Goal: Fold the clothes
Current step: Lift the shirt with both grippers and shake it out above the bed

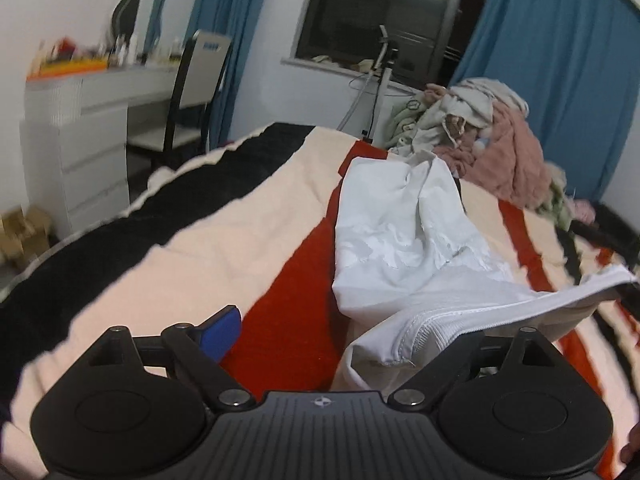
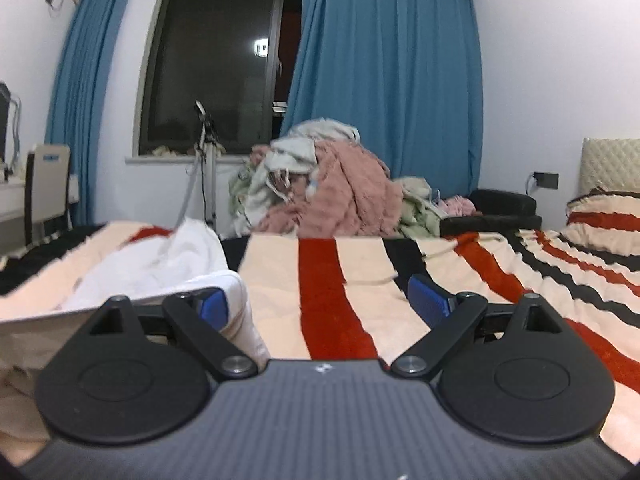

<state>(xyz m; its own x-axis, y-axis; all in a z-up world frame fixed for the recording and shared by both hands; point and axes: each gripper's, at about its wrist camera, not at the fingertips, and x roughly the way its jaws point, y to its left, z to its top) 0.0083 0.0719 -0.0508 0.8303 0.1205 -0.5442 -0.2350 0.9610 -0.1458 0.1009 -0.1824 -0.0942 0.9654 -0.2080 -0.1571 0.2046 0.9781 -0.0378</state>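
Right now your left gripper (image 1: 320,320) sits low over the bed (image 1: 200,248), and its jaws are wide apart. One blue pad (image 1: 222,330) shows on its left side. The other side is hidden under the white garment (image 1: 392,232), so you cannot tell if that pad touches the cloth. The garment lies crumpled along a red stripe of the striped blanket (image 1: 296,312), and one thick hem is pulled out toward the bed's right edge.

Your right gripper (image 2: 326,304) is open too, with both blue pads (image 2: 430,300) showing. Its left pad is right against a fold of the white garment (image 2: 160,268). Nothing is between the pads but blanket (image 2: 360,280).

A pile of clothes (image 2: 332,184) sits at the bed's far edge, by the blue curtains (image 2: 384,80).
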